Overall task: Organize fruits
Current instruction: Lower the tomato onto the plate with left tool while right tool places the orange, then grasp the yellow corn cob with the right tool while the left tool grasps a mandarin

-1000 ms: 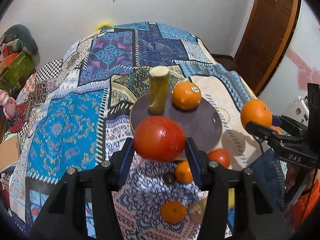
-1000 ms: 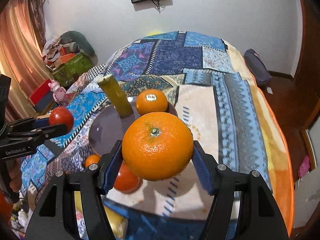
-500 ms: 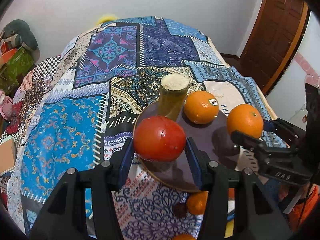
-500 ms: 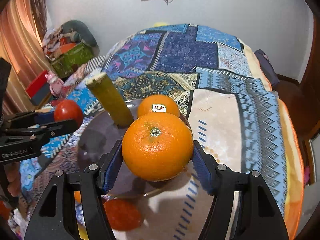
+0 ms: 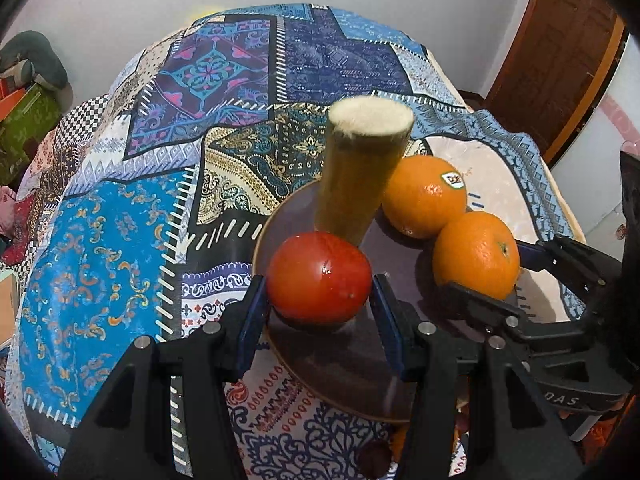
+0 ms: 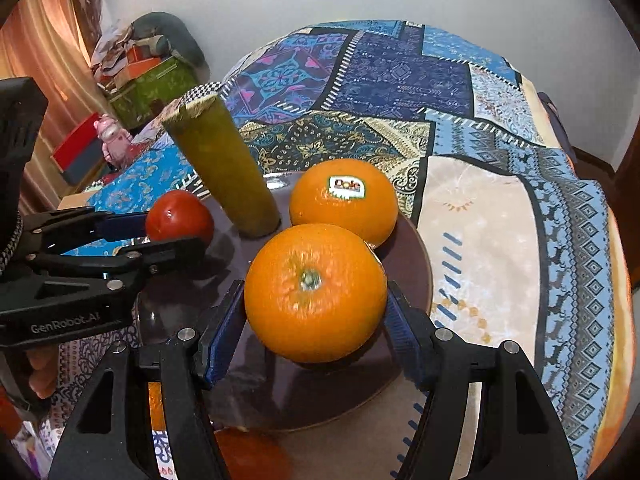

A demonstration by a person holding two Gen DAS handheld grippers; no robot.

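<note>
Over the patchwork cloth we have lowered both loads to the round dark plate (image 5: 280,216): our left gripper (image 5: 318,304) clamps the glossy red tomato (image 5: 318,276), our right gripper (image 6: 316,324) the round orange (image 6: 316,292), ready to release.

You hold red tomato (image 5: 318,276), orange orange (image 6: 315,293); plate (image 6: 412,256) dark purple; bed cover (image 5: 224,80) blue patchwork.

I work in a home bedroom: patchwork quilt (image 5: 224,92) mid-frame, wooden door (image 5: 560,52) upper right, curtain (image 6: 44,60) upper left.
</note>
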